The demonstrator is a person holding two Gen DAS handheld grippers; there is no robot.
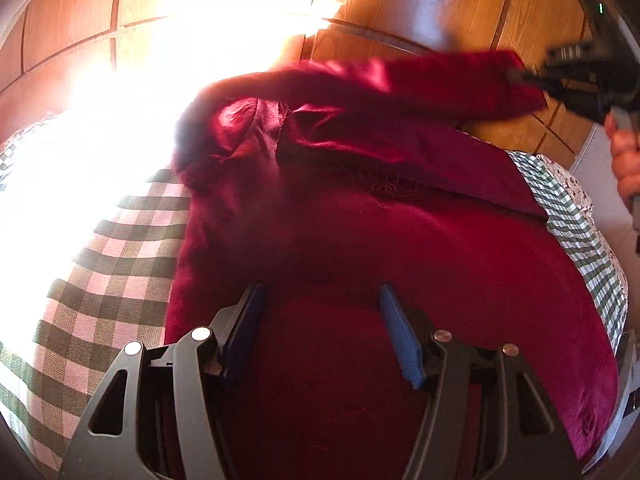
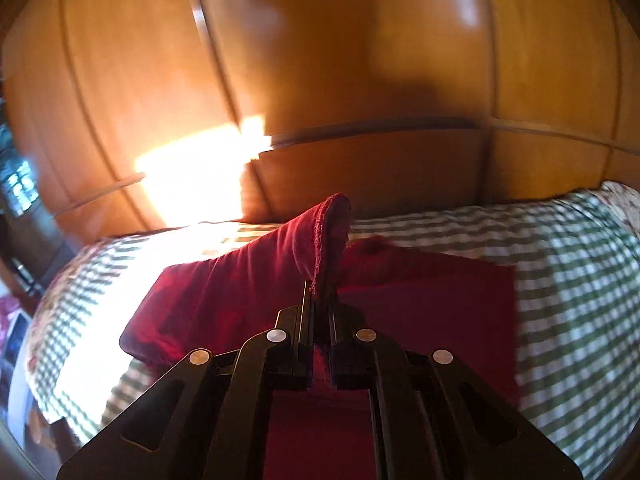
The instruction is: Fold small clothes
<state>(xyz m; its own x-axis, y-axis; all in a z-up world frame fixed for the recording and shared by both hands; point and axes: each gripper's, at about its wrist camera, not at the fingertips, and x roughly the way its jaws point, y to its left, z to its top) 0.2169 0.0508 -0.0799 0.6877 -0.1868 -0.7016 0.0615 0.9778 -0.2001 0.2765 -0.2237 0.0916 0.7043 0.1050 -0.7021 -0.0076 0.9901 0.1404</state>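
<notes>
Pinching red garment [image 2: 224, 292] sleeve: right claw [image 2: 320, 300]; left claw [image 1: 320, 332] above body.

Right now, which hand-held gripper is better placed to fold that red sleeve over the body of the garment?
Right. The right hand-held gripper is shut on the red sleeve, lifted off the checked cover. The left hand-held gripper is open, with only the garment's body below.

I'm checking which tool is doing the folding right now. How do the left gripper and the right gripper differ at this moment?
The left gripper is open with nothing pinched, while the right gripper is shut on the red garment. The left gripper sits low over the cloth lying flat; the right gripper holds a sleeve end raised off the checked bedcover. Both point down toward the same garment.
</notes>
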